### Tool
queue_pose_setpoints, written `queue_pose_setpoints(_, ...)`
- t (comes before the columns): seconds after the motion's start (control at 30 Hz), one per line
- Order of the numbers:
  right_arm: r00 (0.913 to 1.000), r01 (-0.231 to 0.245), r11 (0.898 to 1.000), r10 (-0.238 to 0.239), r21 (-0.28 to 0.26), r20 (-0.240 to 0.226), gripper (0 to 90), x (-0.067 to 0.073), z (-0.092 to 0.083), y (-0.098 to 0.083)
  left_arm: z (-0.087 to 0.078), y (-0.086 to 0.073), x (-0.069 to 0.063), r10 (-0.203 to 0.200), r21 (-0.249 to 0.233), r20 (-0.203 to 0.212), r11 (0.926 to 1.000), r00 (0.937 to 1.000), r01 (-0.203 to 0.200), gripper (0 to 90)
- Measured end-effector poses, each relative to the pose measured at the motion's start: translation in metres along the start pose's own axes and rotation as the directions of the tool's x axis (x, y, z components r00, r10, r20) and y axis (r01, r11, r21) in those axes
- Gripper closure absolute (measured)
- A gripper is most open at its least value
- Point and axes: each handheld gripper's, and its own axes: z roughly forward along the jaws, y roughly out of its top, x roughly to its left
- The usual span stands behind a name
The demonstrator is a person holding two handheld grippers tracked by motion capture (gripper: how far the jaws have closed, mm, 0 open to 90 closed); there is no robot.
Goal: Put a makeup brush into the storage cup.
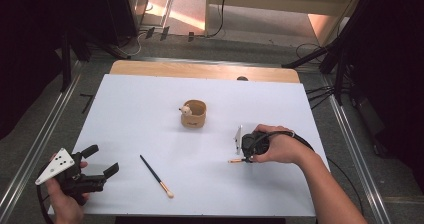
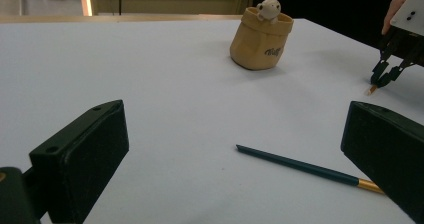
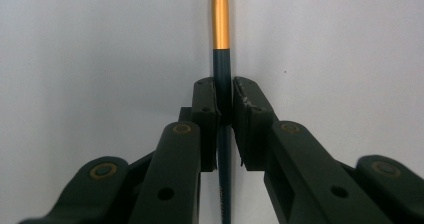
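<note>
Right gripper [image 1: 246, 159] down on white table sheet [image 1: 150, 109], right of centre; jaws pinched onto dark shaft of brush [image 3: 221, 74], gold ferrule sticking out past tips. Left gripper [image 1: 102, 160] near front-left corner, jaws spread wide, nothing between. Second brush [image 1: 156, 176] flat on sheet just beside it. Tan pouch holder [image 1: 194, 114] mid-table, upright.

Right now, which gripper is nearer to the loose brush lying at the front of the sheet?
Left. The left gripper sits open just left of the loose brush, which lies ahead between its jaws. The right gripper is across the sheet, shut on a second brush.
</note>
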Motion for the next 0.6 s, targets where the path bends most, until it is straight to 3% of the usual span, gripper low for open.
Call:
queue_pose_setpoints(0.2, 0.9995, -0.021, 1.000, 0.020, -0.009, -0.026, 81.4, -0.0032, 0.0005, -0.0016, 0.0001, 0.0001, -0.0005, -0.001, -0.001, 0.001, 1.0000, 1.0000, 0.001, 0.0)
queue_pose_setpoints(0.27, 0.9975, -0.056, 0.998, 0.056, 0.004, -0.044, 81.1, -0.0040, -0.0002, -0.0015, -0.0001, 0.0001, -0.0005, -0.001, -0.002, 0.002, 1.0000, 1.0000, 0.001, 0.0)
queue_pose_setpoints(0.37, 0.9985, -0.035, 0.999, 0.035, -0.007, -0.042, 81.2, -0.0060, 0.0010, -0.0005, 0.0002, 0.0001, -0.0008, -0.001, -0.004, 0.002, 1.0000, 1.0000, 0.001, 0.0)
queue_pose_setpoints(0.6, 0.9966, -0.061, 0.997, 0.063, 0.036, -0.052, 84.4, -0.0070, 0.0010, 0.0047, 0.0006, 0.0005, -0.0015, 0.003, 0.003, 0.003, 1.0000, 1.0000, -0.003, 0.0)
